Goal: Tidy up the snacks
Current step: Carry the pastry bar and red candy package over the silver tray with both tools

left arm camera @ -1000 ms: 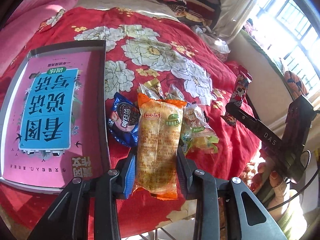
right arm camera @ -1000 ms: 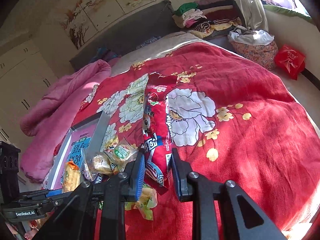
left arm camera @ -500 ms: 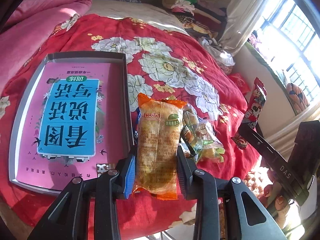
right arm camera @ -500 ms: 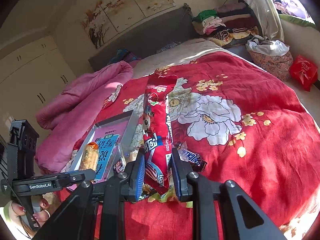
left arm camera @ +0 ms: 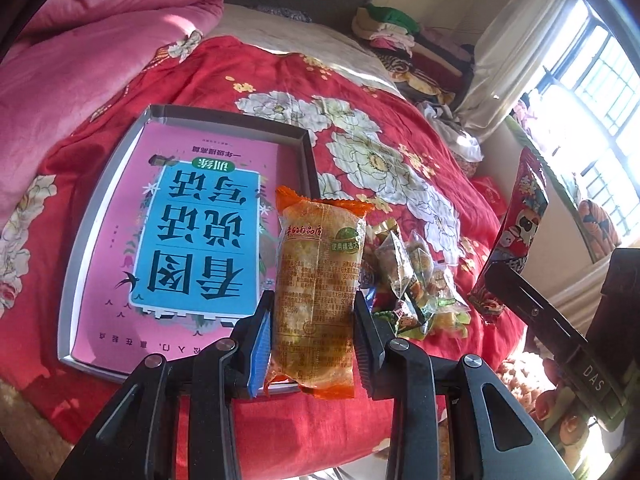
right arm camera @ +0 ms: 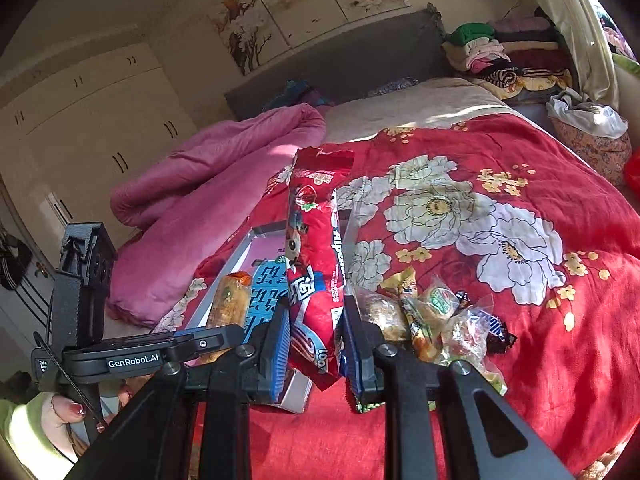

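Observation:
My left gripper [left arm camera: 312,344] is shut on an orange bread packet [left arm camera: 318,292] and holds it above the near right edge of the grey tray [left arm camera: 308,152]. The tray holds a pink and blue book [left arm camera: 192,240]. My right gripper [right arm camera: 316,344] is shut on a long red snack bag [right arm camera: 316,240], held upright above the tray's near corner [right arm camera: 298,394]. The red bag also shows in the left wrist view [left arm camera: 516,232]. A pile of small wrapped snacks [left arm camera: 412,280] lies on the red bedspread right of the tray, and also shows in the right wrist view [right arm camera: 432,320].
The red floral bedspread [right arm camera: 520,280] covers the bed. A pink quilt [left arm camera: 80,60] is bunched at the far left. Folded clothes [right arm camera: 500,56] are stacked at the headboard. A window [left arm camera: 592,80] is on the right. The person's hand [right arm camera: 68,408] holds the left gripper.
Both grippers have lifted and pulled back towards the bed's near edge, each still holding its packet. The tray has shifted from the left towards the centre in the left wrist view.

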A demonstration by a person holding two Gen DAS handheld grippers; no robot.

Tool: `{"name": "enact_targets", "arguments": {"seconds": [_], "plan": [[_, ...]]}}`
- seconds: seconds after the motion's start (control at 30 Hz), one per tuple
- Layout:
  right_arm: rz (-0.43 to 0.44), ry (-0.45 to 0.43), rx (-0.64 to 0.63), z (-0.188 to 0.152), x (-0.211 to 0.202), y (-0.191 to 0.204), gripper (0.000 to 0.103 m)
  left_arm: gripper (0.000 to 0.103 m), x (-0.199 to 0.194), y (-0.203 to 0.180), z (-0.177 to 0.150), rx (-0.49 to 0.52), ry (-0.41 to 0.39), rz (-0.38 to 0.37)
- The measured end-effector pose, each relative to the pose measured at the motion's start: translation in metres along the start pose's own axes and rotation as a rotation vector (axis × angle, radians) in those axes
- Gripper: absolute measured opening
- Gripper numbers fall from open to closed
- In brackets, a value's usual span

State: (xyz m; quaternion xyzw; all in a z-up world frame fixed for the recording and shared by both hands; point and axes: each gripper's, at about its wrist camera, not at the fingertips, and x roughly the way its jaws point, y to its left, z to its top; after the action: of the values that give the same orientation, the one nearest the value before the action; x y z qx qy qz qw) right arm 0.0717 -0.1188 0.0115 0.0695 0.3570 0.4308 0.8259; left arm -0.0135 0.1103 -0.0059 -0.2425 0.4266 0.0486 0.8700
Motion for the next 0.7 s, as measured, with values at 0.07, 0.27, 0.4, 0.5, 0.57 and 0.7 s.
{"name": "enact_targets", "arguments": {"seconds": [0.07, 0.27, 0.4, 0.5, 0.57, 0.7], "plan": [[0.015, 0.007, -0.009, 0.001, 0.006, 0.009, 0.025, 0.037, -0.003, 0.006, 0.002, -0.011, -0.008, 0.001], [0.059, 0.037, -0.024, 0.005, 0.024, 0.037, 0.025, 0.037, -0.015, 0.027, 0.006, -0.031, -0.044, 0.020], [0.075, 0.063, -0.019, 0.006, 0.039, 0.049, 0.025, 0.037, -0.019, 0.042, 0.008, -0.057, -0.050, 0.026], [0.070, 0.081, -0.022, 0.005, 0.047, 0.056, 0.025, 0.037, -0.021, 0.051, 0.009, -0.066, -0.060, 0.035], [0.069, 0.095, -0.022, 0.005, 0.052, 0.058, 0.025, 0.037, -0.022, 0.057, 0.009, -0.072, -0.061, 0.039], [0.059, 0.128, -0.022, 0.000, 0.066, 0.062, 0.025, 0.037, -0.021, 0.068, 0.010, -0.074, -0.063, 0.054]]}}
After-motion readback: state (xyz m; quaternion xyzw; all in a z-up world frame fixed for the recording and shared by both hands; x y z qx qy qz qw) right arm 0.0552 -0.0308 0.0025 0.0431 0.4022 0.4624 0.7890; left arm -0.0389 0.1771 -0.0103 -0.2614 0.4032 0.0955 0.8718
